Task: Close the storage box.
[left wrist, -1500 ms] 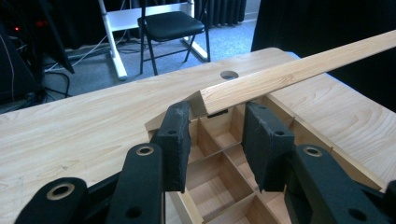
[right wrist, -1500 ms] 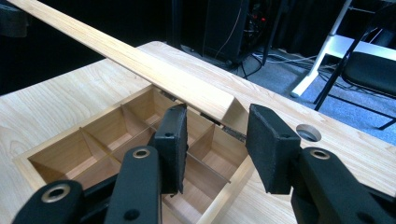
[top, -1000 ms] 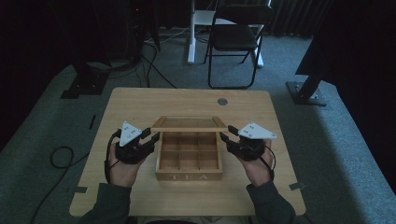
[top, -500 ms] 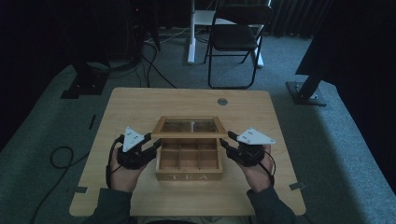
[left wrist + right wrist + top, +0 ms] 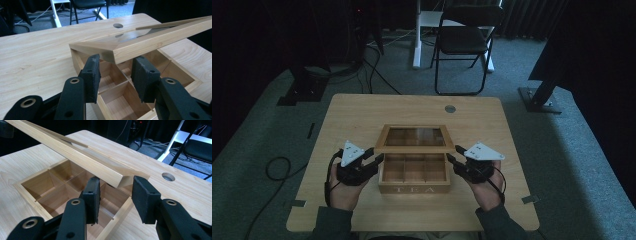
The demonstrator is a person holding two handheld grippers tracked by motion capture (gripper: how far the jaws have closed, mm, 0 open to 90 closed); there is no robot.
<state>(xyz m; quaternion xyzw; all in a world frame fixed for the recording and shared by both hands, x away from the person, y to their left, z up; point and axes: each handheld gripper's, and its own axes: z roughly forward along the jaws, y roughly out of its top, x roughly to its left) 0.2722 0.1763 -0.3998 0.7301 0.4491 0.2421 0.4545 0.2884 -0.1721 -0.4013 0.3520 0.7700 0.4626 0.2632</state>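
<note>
On the table (image 5: 362,115), a compartmented wooden box (image 5: 414,173)

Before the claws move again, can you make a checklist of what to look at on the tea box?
1. Lid partly raised over the tea box: ok.
2. Left claw open under the lid's corner: ok.
3. Right claw open under the lid's other front corner: ok.
4. Claws actually touching the lid: cannot tell.
5. Compartments free of anything the lid could hit: ok, the ones in view look bare.
6. Box sitting flat on the table: ok.
</note>
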